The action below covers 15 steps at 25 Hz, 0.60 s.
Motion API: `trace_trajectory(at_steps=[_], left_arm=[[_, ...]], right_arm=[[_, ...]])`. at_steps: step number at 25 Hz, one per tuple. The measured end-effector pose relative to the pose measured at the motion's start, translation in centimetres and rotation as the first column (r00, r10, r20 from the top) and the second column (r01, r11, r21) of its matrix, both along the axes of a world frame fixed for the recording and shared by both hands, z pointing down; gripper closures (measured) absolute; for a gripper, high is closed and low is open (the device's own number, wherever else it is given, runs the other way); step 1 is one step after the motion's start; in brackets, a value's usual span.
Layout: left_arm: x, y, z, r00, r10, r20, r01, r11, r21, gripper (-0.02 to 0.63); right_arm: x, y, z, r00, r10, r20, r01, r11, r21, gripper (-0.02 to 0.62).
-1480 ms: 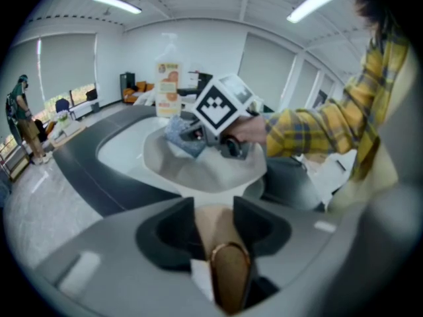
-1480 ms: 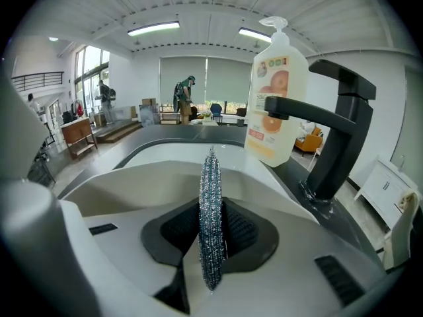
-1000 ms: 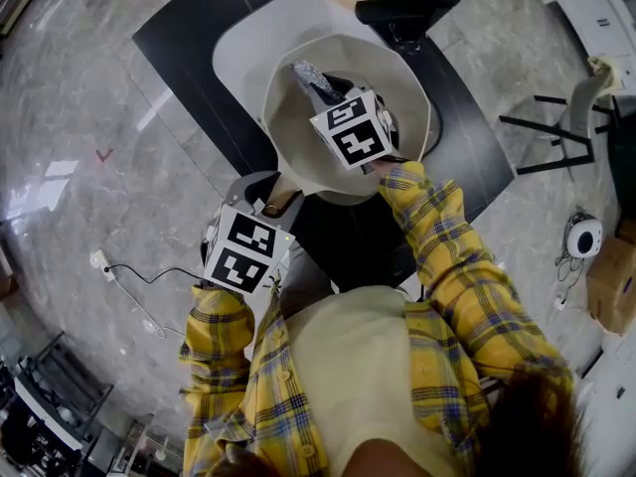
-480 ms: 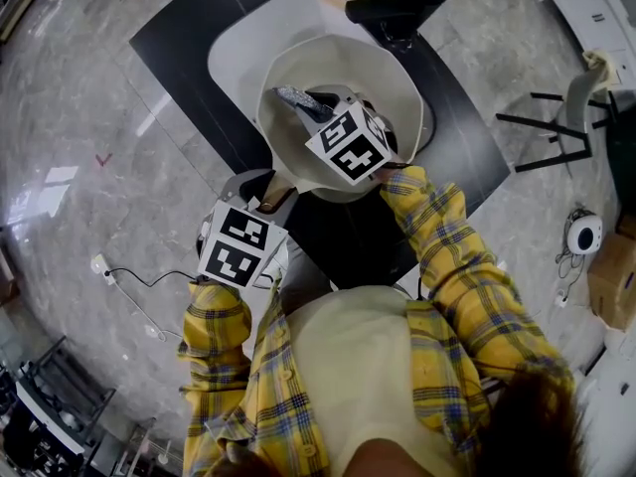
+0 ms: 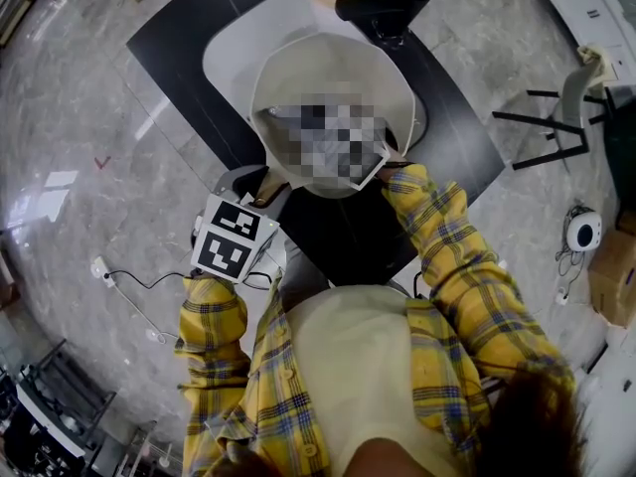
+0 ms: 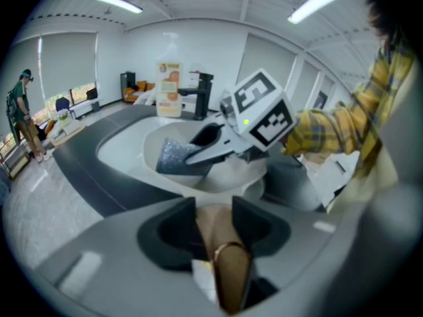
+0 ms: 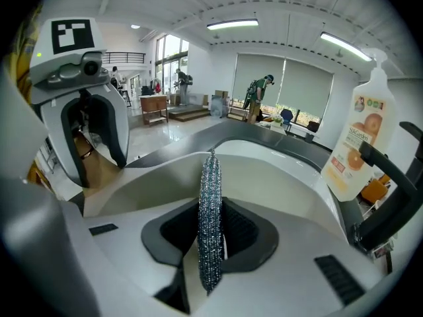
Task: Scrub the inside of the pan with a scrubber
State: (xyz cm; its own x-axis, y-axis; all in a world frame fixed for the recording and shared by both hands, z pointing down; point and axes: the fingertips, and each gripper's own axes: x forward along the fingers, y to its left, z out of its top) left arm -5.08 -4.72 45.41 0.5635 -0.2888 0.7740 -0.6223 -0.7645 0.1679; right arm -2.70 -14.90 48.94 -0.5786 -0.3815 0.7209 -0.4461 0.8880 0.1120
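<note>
I'm looking down on a glossy grey marble floor (image 5: 70, 117) that is catching glare, with a dark counter (image 5: 174, 33) running diagonally across it and a white sink (image 5: 231, 53) sitting in that counter. A thin cable (image 5: 149, 276) is trailing over the floor at the left, while a black metal frame (image 5: 552, 132) and a cardboard box (image 5: 611, 276) are standing at the right. Long ceiling lights (image 7: 231, 24) are glowing overhead, daylight is coming through tall windows (image 7: 170, 51), and pale blinds (image 7: 301, 78) are covering the far wall.
</note>
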Motion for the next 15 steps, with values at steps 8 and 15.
trace_trajectory(at_steps=[8, 15], left_arm=[[-0.2, -0.1, 0.1, 1.000, -0.010, -0.001, 0.010, 1.000, 0.000, 0.428], [-0.2, -0.2, 0.0, 1.000, -0.003, 0.006, 0.003, 1.000, 0.003, 0.428]], right_arm=[[0.2, 2.1, 0.2, 0.990, -0.129, -0.054, 0.128, 0.992, -0.017, 0.511], [1.0, 4.3, 0.5, 0.962, -0.254, -0.103, 0.249, 0.967, -0.060, 0.511]])
